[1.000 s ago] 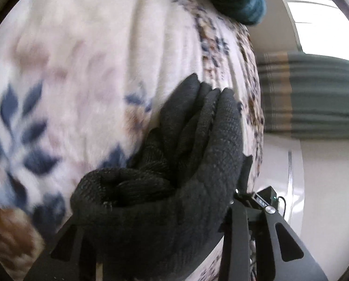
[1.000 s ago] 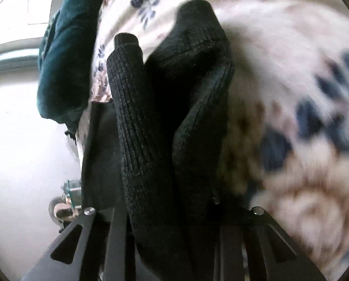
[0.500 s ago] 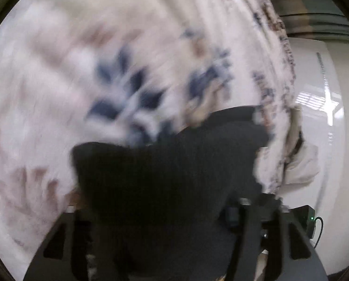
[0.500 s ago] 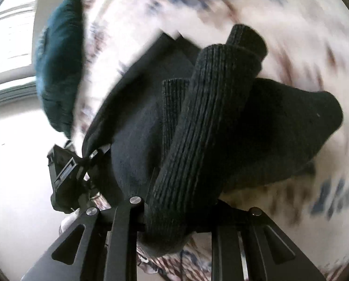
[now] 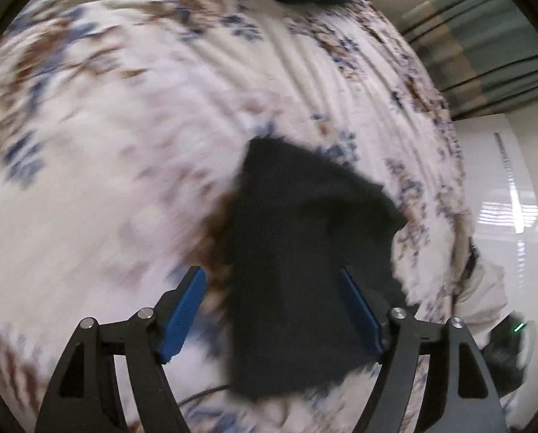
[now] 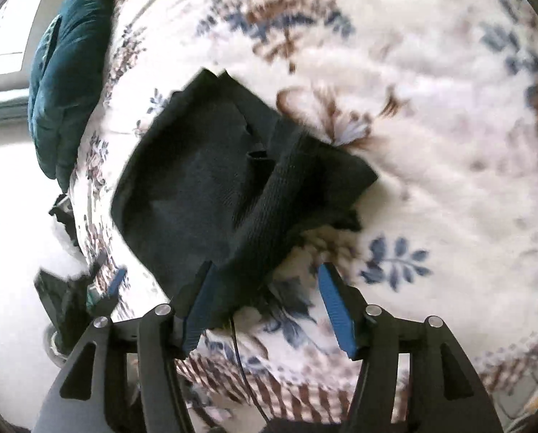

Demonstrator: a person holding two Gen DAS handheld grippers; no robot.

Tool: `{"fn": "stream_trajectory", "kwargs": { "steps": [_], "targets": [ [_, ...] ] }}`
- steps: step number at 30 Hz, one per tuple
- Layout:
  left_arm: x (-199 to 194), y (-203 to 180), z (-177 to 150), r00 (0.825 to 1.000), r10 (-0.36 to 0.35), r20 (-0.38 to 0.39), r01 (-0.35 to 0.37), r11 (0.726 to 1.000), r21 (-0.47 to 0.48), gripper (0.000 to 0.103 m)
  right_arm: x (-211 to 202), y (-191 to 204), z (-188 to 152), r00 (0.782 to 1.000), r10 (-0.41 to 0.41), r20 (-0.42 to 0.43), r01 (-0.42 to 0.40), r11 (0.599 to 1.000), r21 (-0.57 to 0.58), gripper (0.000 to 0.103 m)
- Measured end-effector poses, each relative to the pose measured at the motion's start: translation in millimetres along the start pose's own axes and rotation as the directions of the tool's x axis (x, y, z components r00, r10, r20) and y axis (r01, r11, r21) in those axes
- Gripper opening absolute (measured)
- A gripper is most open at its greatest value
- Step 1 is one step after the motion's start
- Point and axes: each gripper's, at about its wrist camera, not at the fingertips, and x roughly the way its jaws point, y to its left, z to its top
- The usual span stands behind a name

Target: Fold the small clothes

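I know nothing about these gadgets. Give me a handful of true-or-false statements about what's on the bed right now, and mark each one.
1. The black knitted garment lies on a floral blanket. True.
2. The right gripper is clamped tight on the garment. False: its jaws are opening, blue pads apart, the cloth only against the left one.
3. A dark teal cushion sits at the blanket's edge. True.
4. The garment is bright red. False: it is black.
5. The left gripper is shut. False: its jaws are opening, with the garment between them.

Floral blanket [image 5: 124, 144] covers the bed — striped curtain [image 5: 485, 54], glossy floor [image 5: 503, 198].
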Motion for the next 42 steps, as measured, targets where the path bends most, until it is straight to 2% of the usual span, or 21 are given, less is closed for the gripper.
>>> {"fn": "stream_trajectory", "kwargs": {
  "steps": [3,5,7,9,11,12,16,20,21,22,23,24,26,28,31,34,35,37,38,39,42],
  "targets": [
    [-4.3,19.9,-31.5,0.997,0.067,-0.028,-0.066,0.998,0.013,0.077,-26.3,16.2,-0.1,0.999,-0.033,-0.011,0.033,0.999,-0.031,0.062],
    [9.7,29.2,-48.3,0.991,0.105,-0.078,-0.104,0.994,0.015,0.077,-34.6,23.9,0.0,0.997,-0.067,-0.032,0.065,0.996,-0.064,0.063],
    [27.7,43.3,-64.8,0.989,0.111,-0.099,-0.111,0.994,-0.003,0.077,-39.4,31.7,1.6,0.995,-0.093,-0.039,0.089,0.991,-0.101,0.063],
    [52.1,53.8,-76.3,0.983,0.124,-0.132,-0.127,0.992,-0.009,0.077,-30.1,44.5,11.4,0.993,-0.113,-0.024,0.108,0.98,-0.165,0.063],
    [70.7,59.9,-83.2,0.978,0.161,-0.13,-0.162,0.987,0.004,0.077,-12.1,54.3,30.8,0.989,-0.149,0.012,0.148,0.963,-0.224,0.063],
    [75.1,60.9,-83.9,0.979,0.168,-0.119,-0.168,0.986,0.006,0.08,0.3,61.2,45.4,0.988,-0.149,0.034,0.153,0.953,-0.262,0.063],
    [84.6,61.8,-85.6,0.991,0.124,-0.054,-0.126,0.992,-0.03,0.103,53.2,91.0,112.8,0.984,-0.146,0.099,0.173,0.909,-0.379,0.063],
    [82.0,61.9,-98.4,0.99,0.125,0.06,-0.121,0.99,-0.072,0.103,98.5,109.4,164.3,0.99,-0.131,0.055,0.142,0.889,-0.436,0.063],
    [82.3,60.3,-99.9,0.988,0.133,0.073,-0.128,0.989,-0.075,0.103,109.3,113.7,172.4,0.992,-0.128,0.016,0.121,0.884,-0.451,0.062],
    [84.0,58.9,-98.8,0.988,0.141,0.065,-0.136,0.988,-0.073,0.103,116.0,115.7,176.7,0.992,-0.127,-0.01,0.109,0.885,-0.453,0.056],
    [84.5,57.8,-97.4,0.988,0.144,0.055,-0.14,0.988,-0.072,0.103,120.7,119.3,180.3,0.993,-0.108,-0.036,0.08,0.887,-0.455,0.021],
    [84.7,56.9,-93.7,0.989,0.145,0.025,-0.143,0.987,-0.078,0.103,122.6,126.8,181.3,0.994,-0.101,-0.042,0.069,0.877,-0.476,0.007],
    [81.3,54.0,-88.1,0.989,0.147,-0.003,-0.146,0.982,-0.117,0.102,112.5,146.2,179.3,0.994,-0.11,0.024,0.106,0.838,-0.535,0.006],
    [68.0,53.0,-84.5,0.992,0.122,0.017,-0.116,0.974,-0.193,0.102,101.7,160.6,181.8,0.991,-0.111,0.074,0.134,0.821,-0.555,0.006],
    [51.7,49.1,-83.3,0.992,0.109,0.056,-0.091,0.963,-0.253,0.102,93.5,177.1,200.3,0.989,-0.099,0.113,0.145,0.826,-0.544,0.006],
    [42.2,41.5,-80.7,0.988,0.13,0.081,-0.105,0.96,-0.261,0.102,115.2,183.2,212.7,0.981,-0.19,0.032,0.174,0.802,-0.572,0.008],
    [40.1,36.4,-79.1,0.988,0.13,0.088,-0.103,0.96,-0.26,0.102,119.7,179.5,214.7,0.975,-0.221,-0.013,0.175,0.807,-0.564,0.012],
    [37.2,28.2,-81.1,0.987,0.131,0.092,-0.104,0.961,-0.255,0.102,103.9,169.0,210.6,0.98,-0.198,-0.032,0.149,0.825,-0.546,0.026],
    [37.5,26.7,-80.1,0.988,0.123,0.094,-0.096,0.964,-0.247,0.102,87.5,158.9,203.9,0.983,-0.181,-0.032,0.137,0.834,-0.534,0.042],
    [39.1,22.7,-81.5,0.988,0.126,0.09,-0.102,0.967,-0.235,0.102,78.0,150.0,197.9,0.985,-0.166,-0.042,0.119,0.842,-0.526,0.049],
    [44.7,15.7,-84.8,0.985,0.152,0.081,-0.133,0.971,-0.199,0.102,59.2,111.8,170.4,0.981,-0.171,-0.09,0.104,0.859,-0.5,0.049]
  ]
}}
